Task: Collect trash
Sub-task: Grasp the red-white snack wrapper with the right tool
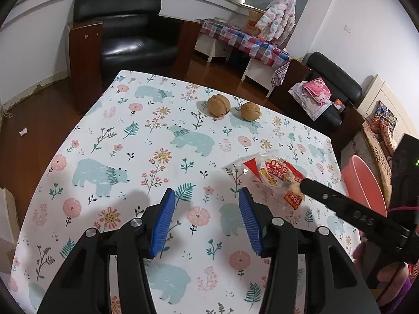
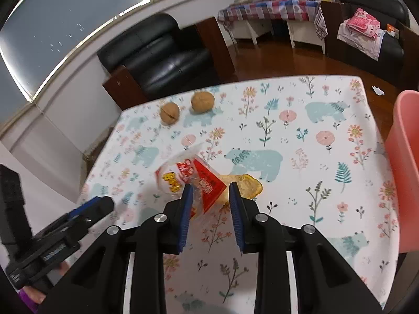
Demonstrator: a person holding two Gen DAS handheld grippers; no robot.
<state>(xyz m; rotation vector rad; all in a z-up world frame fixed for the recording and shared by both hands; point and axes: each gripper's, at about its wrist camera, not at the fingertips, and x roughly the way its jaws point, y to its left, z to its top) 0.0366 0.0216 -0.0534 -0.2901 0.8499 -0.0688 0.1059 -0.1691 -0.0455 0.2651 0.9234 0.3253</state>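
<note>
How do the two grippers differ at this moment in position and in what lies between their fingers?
The right gripper reaches over the snack wrapper, which lies between its open fingers; the left gripper has only bare tablecloth between its fingers. The right gripper sits nearer the pink bin, the left farther from it. Both are open, with blue pads, over the same table; neither is near the two walnuts.

At lower centre the left hand-held gripper (image 1: 207, 196) hangs with jaws apart over the floral worktop (image 1: 146, 141), the snack wrapper (image 1: 272, 175) at right, two walnuts (image 1: 218, 105) above
</note>
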